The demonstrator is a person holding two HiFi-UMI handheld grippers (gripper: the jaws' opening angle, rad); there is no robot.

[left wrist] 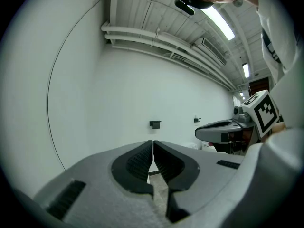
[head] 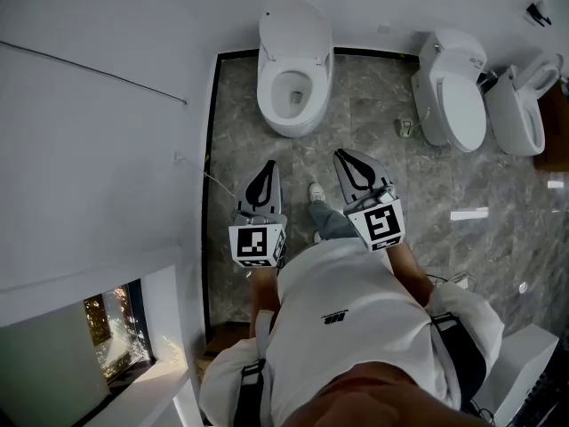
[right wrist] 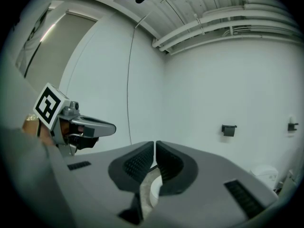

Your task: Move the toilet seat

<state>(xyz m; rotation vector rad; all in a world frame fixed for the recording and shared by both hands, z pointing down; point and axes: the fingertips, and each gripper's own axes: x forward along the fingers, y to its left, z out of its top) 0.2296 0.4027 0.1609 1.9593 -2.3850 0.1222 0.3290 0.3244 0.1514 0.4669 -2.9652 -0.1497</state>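
Observation:
A white toilet [head: 293,69] stands against the far wall, its seat and lid [head: 295,27] raised and the bowl open. My left gripper [head: 265,169] is shut and empty, held level well short of the bowl, to its left. My right gripper [head: 342,158] is also shut and empty, just right of the bowl's front. In the left gripper view my left gripper [left wrist: 153,142] points at the white wall. Between the shut jaws of my right gripper [right wrist: 155,144] a sliver of the toilet rim [right wrist: 154,190] shows.
Two more white toilets [head: 453,92] [head: 526,105] stand to the right on the grey marble floor [head: 373,140]. A white wall [head: 98,149] runs close along the left. Small black fittings [left wrist: 155,124] hang on the far wall. The person's shoe [head: 316,192] is between the grippers.

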